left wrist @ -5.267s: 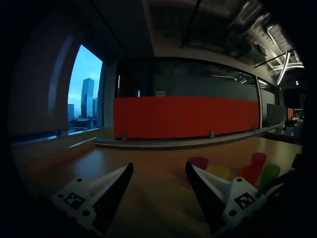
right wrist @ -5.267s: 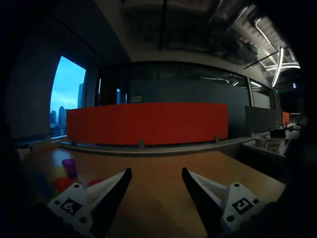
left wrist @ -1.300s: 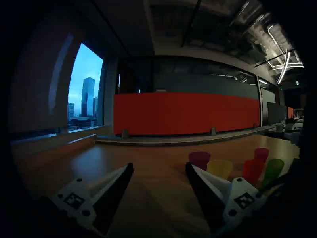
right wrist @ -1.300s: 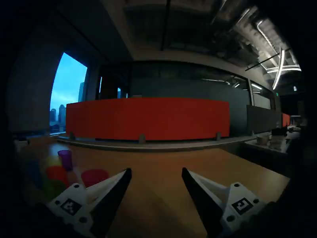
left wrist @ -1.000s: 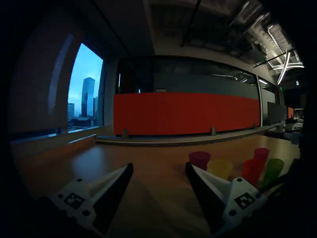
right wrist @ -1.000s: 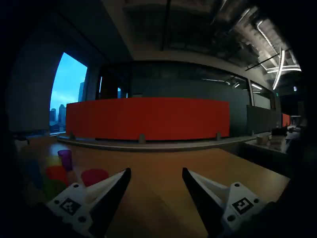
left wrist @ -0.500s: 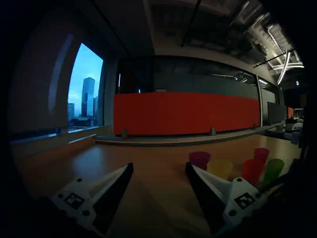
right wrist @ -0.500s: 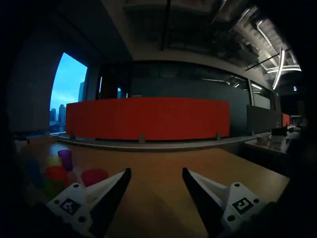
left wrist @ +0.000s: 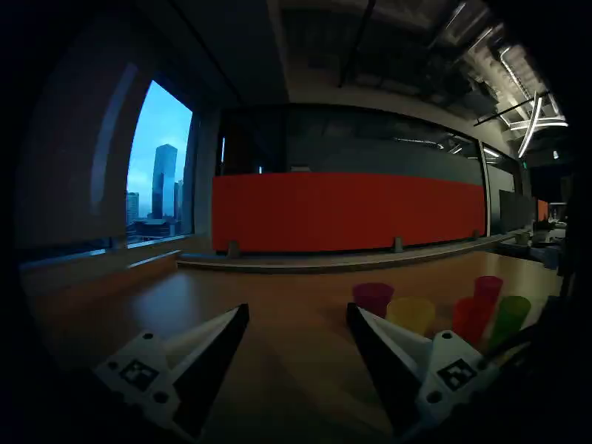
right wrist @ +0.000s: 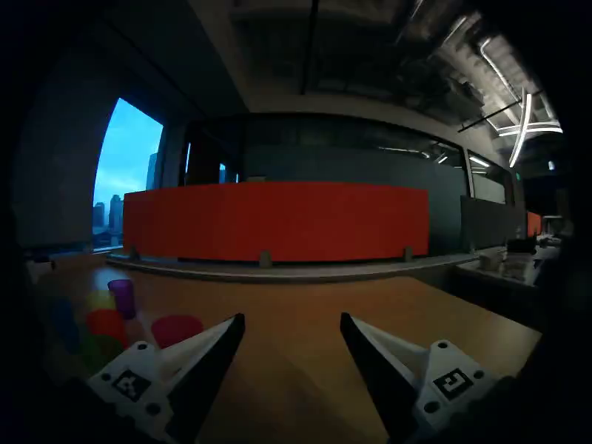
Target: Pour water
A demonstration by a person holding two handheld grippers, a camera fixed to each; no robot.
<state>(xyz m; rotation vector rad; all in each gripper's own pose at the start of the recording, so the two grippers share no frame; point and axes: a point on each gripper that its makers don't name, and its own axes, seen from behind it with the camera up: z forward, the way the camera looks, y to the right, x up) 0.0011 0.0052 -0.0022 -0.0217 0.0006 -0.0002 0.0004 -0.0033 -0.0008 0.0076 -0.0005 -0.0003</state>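
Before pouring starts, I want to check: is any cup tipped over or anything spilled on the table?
Nothing stands out. The coloured cups stand upright on the wooden table, with no visible spill. The left hand-held gripper and right hand-held gripper are open and empty.

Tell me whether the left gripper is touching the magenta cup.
Cannot tell. In the left gripper view, one finger of the open left gripper overlaps the lower edge of the magenta cup, hiding any gap or contact there.
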